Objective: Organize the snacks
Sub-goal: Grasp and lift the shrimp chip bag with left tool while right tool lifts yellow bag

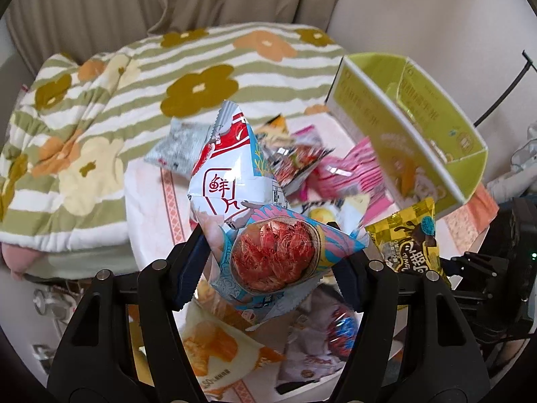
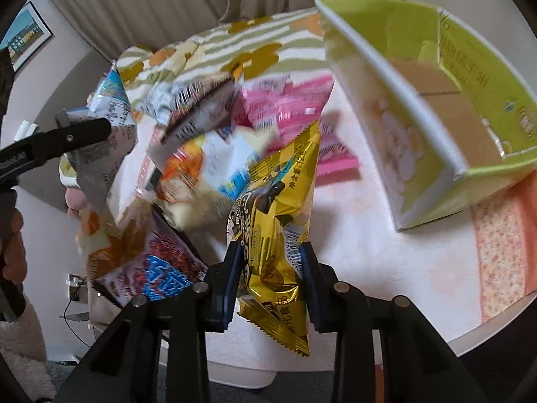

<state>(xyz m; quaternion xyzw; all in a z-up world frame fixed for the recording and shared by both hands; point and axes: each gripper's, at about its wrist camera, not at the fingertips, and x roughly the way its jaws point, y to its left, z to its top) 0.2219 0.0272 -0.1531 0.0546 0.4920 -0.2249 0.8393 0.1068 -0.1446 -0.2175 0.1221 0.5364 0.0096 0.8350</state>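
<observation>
My left gripper (image 1: 272,255) is shut on a blue and white shrimp-snack bag (image 1: 255,215), lifted above the table; the same bag (image 2: 114,107) and the left gripper's finger (image 2: 77,136) show at the left of the right wrist view. My right gripper (image 2: 270,272) is shut on a gold chocolate-snack packet (image 2: 278,221), held off the table; that packet (image 1: 411,238) appears at the right in the left wrist view. An open lime-green cardboard box (image 1: 433,134) (image 2: 486,174) stands at the far right of the table. Loose snack packets (image 2: 208,168) lie in a pile on the table.
Pink packets (image 1: 349,171) and an orange-printed bag (image 1: 214,346) lie among the pile. A flower-patterned quilt (image 1: 110,100) lies behind the white table (image 2: 369,252). Curtains hang at the back. A hand (image 2: 13,245) grips the left tool's handle.
</observation>
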